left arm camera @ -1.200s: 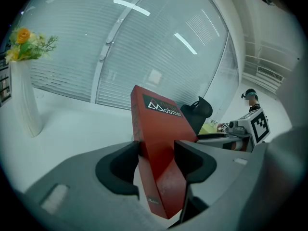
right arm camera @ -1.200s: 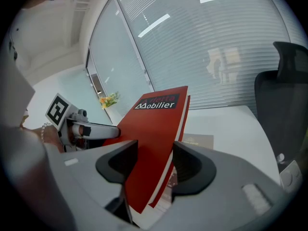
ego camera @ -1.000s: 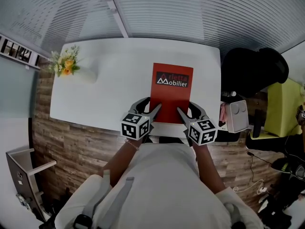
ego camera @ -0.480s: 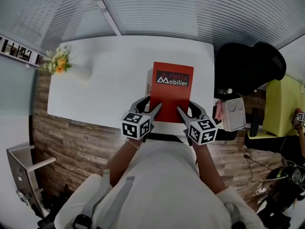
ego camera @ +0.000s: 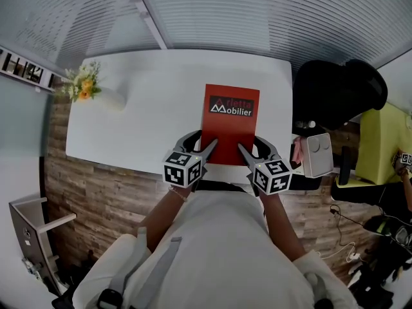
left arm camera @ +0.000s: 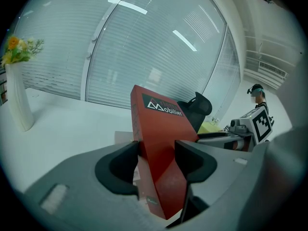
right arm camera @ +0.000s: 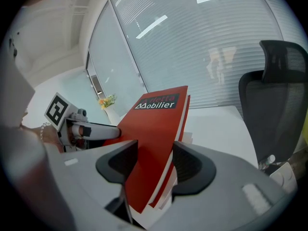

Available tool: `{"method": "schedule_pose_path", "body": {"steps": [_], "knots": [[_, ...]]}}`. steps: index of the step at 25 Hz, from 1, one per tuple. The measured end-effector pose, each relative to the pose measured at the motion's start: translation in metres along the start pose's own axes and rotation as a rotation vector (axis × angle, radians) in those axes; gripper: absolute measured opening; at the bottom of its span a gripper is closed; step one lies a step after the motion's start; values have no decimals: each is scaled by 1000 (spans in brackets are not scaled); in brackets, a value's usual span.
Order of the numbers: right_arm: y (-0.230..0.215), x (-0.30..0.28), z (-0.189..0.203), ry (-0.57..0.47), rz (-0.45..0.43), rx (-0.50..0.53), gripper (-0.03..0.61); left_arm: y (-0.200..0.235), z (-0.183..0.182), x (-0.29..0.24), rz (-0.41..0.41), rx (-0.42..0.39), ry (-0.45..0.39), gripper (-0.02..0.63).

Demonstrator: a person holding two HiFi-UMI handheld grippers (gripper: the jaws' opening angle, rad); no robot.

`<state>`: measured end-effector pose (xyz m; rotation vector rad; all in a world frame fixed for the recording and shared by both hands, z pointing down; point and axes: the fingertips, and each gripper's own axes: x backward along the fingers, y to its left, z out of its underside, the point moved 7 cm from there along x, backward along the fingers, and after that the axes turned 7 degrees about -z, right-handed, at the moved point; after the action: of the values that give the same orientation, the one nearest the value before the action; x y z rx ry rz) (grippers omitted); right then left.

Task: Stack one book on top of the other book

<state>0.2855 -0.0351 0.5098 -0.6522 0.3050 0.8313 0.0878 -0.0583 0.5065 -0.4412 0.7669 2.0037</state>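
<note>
At the near edge of the white table (ego camera: 141,121), the left gripper (left arm camera: 156,150) is clamped on the near left corner of the red book (ego camera: 230,131), pads pressing cover and underside with the spine side between them. The right gripper (right arm camera: 154,155) mirrors it on the near right corner, its jaws set wide and biting across the cover and the page block at the open side. The book runs lengthwise away from the person, right of the table's middle and nearer its right edge, title end toward the far edge. It looks like a thin, large-format softcover, so it is probably light but floppy, and held only at the near end it may well sag or droop at the far end. The glossy cover could slide in the pads, and on the page side the leaves may fan or slip unless the pinch takes the whole thickness. A hold at both near corners, level and even, seems the sound choice here. Pale sheets (right arm camera: 185,136) show beneath the red cover in the right gripper view, but whether they belong to the other book cannot be told. Farther out, a vase of flowers (ego camera: 87,89) stands at the far left corner, and a black office chair (ego camera: 335,95) sits beyond the right edge.
</note>
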Motion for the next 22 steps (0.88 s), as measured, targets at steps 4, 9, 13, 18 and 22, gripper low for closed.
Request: {"method": "schedule_pose_path", "body": {"steps": [4, 9, 13, 18, 22], "knots": [[6, -7, 0, 6, 2, 2, 224, 10, -1, 1, 10, -2, 4, 245], [8, -12, 3, 15, 10, -4, 222, 16, 2, 0, 17, 2, 12, 245], [8, -15, 9, 34, 18, -10, 222, 20, 9, -3, 23, 10, 31, 247], [3, -22, 17, 56, 31, -31, 222, 26, 16, -13, 33, 22, 55, 247], [-3, -30, 22, 73, 32, -44, 221, 31, 22, -22, 32, 32, 73, 247]]}}
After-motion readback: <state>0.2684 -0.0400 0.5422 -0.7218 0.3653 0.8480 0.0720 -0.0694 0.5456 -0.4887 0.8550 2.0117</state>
